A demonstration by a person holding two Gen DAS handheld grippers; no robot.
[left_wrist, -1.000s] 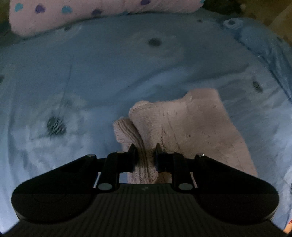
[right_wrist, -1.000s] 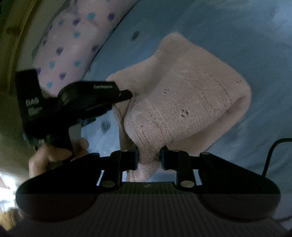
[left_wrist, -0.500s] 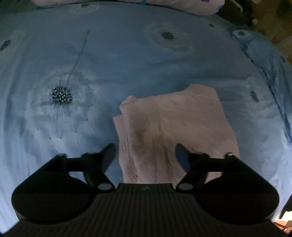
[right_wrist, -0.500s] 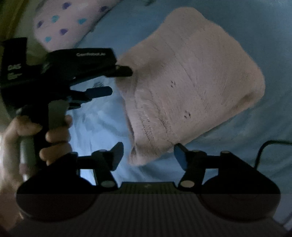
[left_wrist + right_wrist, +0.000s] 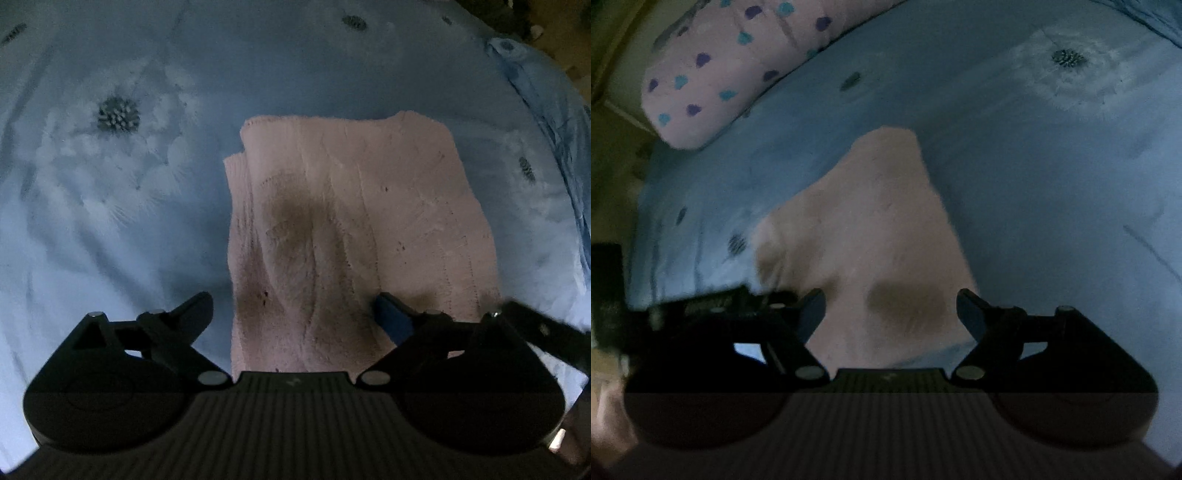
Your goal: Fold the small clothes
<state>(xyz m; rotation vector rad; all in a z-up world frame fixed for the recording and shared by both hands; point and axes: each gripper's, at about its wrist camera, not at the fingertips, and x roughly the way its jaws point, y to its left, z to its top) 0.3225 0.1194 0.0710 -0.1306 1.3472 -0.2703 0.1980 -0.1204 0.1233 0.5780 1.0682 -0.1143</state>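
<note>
A small pink knitted garment [image 5: 351, 221] lies folded flat on the blue bedspread [image 5: 110, 184]. My left gripper [image 5: 295, 314] is open and empty, just above the garment's near edge. The garment also shows in the right wrist view [image 5: 871, 229]. My right gripper [image 5: 891, 310] is open and empty over the garment's near part. The left gripper's body [image 5: 713, 306] shows at the left of the right wrist view, blurred. The right gripper's finger [image 5: 546, 332] shows at the right edge of the left wrist view.
The bedspread [image 5: 1052, 184] has a dandelion print [image 5: 118, 110]. A pink pillow with purple and teal spots [image 5: 731, 70] lies at the bed's far edge. The rumpled edge of the bedspread [image 5: 546, 92] shows at the right of the left wrist view.
Both grippers were shut on the garment's edge one second ago. They opened and let it go, and it now lies flat. Both have drawn back and shifted over it.
</note>
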